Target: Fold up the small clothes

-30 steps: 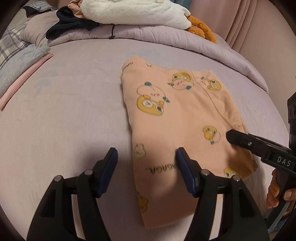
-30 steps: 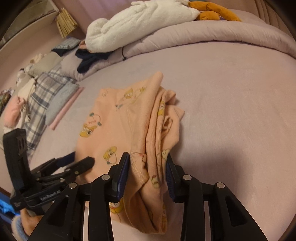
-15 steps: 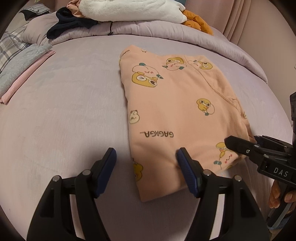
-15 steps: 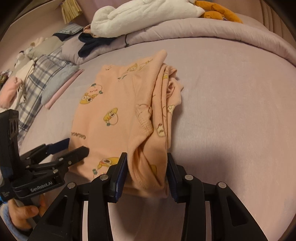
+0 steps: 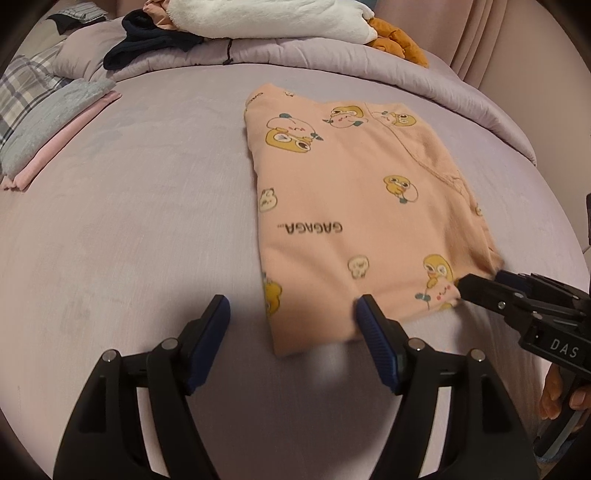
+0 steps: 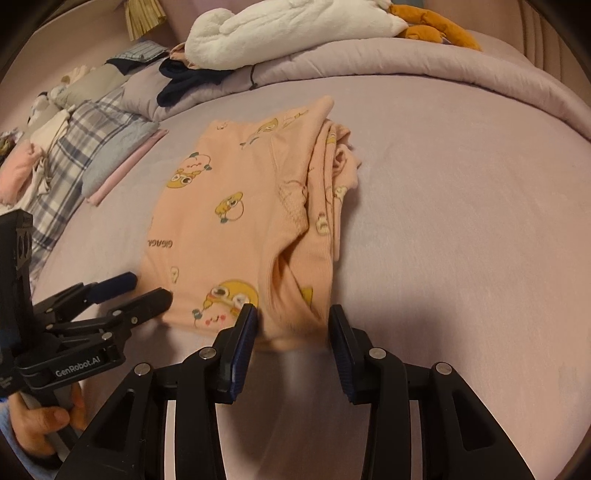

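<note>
A peach garment with yellow duck prints point(image 5: 354, 206) lies folded flat on the lilac bed; it also shows in the right wrist view point(image 6: 240, 229). My left gripper point(image 5: 291, 325) is open at the garment's near left corner, its fingers off the cloth. My right gripper point(image 6: 291, 325) is open just before the near right corner, where bunched folds lie; the cloth sits in front of its fingers, not pinched. The right gripper also shows in the left wrist view point(image 5: 480, 288), and the left gripper shows in the right wrist view point(image 6: 147, 291).
A stack of folded clothes point(image 6: 92, 147) lies along the left of the bed point(image 5: 129, 221). A rolled lilac duvet point(image 5: 332, 55) at the back carries a white fluffy blanket point(image 6: 295, 29), a dark garment point(image 5: 147, 44) and an orange plush point(image 6: 436, 29).
Both grippers have pulled back toward the near edge of the garment. The right gripper has let go of the bunched cloth and opened wider; the garment now lies flat.
</note>
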Demonstrator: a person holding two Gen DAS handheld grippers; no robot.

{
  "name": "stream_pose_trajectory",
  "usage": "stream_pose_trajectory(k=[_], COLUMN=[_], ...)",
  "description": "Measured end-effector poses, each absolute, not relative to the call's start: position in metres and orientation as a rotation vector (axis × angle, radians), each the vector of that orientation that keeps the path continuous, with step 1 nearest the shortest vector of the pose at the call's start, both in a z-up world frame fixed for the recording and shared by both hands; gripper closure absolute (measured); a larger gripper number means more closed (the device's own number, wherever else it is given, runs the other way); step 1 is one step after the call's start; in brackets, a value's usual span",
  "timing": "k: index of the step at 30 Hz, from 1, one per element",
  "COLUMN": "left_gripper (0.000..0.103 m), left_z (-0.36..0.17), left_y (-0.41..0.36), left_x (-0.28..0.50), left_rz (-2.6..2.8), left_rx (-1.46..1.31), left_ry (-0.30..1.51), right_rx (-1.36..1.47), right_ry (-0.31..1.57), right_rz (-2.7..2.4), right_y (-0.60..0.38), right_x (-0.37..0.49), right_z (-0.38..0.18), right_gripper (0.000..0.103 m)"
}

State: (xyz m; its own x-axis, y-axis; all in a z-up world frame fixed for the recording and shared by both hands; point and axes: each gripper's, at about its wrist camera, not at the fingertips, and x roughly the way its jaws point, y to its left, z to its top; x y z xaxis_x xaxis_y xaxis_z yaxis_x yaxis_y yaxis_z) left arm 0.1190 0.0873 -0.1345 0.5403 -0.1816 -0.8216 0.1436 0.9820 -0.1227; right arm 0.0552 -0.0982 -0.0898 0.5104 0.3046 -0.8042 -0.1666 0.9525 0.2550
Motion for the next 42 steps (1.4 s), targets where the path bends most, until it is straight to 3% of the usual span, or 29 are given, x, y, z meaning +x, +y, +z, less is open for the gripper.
stream_pose_trajectory(k=[11,14,17,22,26,28,31,42], left_gripper=[0.018,0.000,0.001,0.001,0.001,0.001,0.001,0.000], left_z=[-0.110,-0.099,-0.088,-0.072,-0.062,-0.056,-0.049,-0.034], left_y=[0.086,0.086,0.085,0.086,0.085,0.086,0.086,0.078], left_x=[0.079,0.068,0.055,0.039,0.026,0.021,0.014,-0.009], left_rz=[-0.158,-0.158,-0.152,-0.138,-0.117,-0.104,-0.063,-0.062], left_rx=[-0.066,-0.059,-0.049,-0.066,-0.077,-0.086,-0.085,-0.080], left_ry=[0.951,0.923,0.893,0.861,0.842,0.832,0.830,0.797], right_rx=[0.148,0.110,0.075,0.074,0.073,0.068,0.068,0.053], right_ry=[0.948,0.924,0.906,0.883,0.859,0.847,0.823,0.791], right_rz=[0.327,0.327,0.331,0.334,0.325,0.316,0.303,0.300], right_y=[-0.093,-0.086,-0.080,-0.078,-0.079,-0.080,-0.080,-0.074], right_x=[0.021,0.011,0.004,-0.008,-0.018,-0.023,-0.031,-0.048], right_z=[-0.067,-0.061,-0.056,-0.049,-0.043,-0.040,-0.035,-0.025], right_gripper=[0.063,0.051,0.048,0.035,0.032,0.020,0.010,0.005])
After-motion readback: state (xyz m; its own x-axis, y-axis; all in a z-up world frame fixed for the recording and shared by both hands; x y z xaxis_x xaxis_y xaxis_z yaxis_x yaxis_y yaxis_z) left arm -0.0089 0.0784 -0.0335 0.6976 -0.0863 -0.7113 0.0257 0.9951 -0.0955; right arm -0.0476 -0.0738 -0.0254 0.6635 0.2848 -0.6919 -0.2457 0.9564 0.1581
